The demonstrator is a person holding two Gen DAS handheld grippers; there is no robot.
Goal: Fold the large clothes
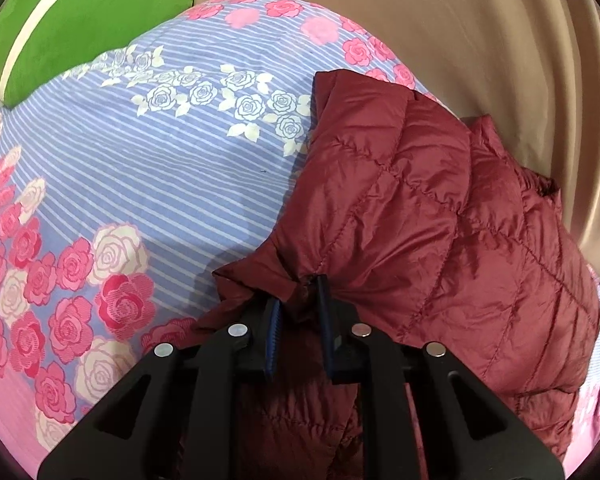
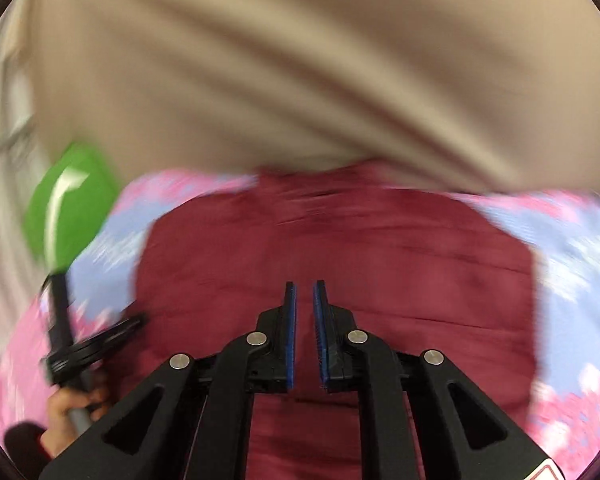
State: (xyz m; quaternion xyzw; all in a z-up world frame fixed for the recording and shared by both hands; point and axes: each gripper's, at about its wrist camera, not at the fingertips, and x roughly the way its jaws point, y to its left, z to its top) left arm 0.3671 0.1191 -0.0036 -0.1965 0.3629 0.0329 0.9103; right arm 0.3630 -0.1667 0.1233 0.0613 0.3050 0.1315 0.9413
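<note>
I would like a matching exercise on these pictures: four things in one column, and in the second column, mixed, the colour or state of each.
Things:
1. quilted jacket
2. pillow
3. left gripper
4. right gripper

Colour or state:
a. green with a white stripe
b. holds nothing, a narrow gap between its fingers
c. dark red, lying on the flowered bedsheet
d. shut on a fold of cloth

Pairs: 1-c, 2-a, 3-d, 4-b
</note>
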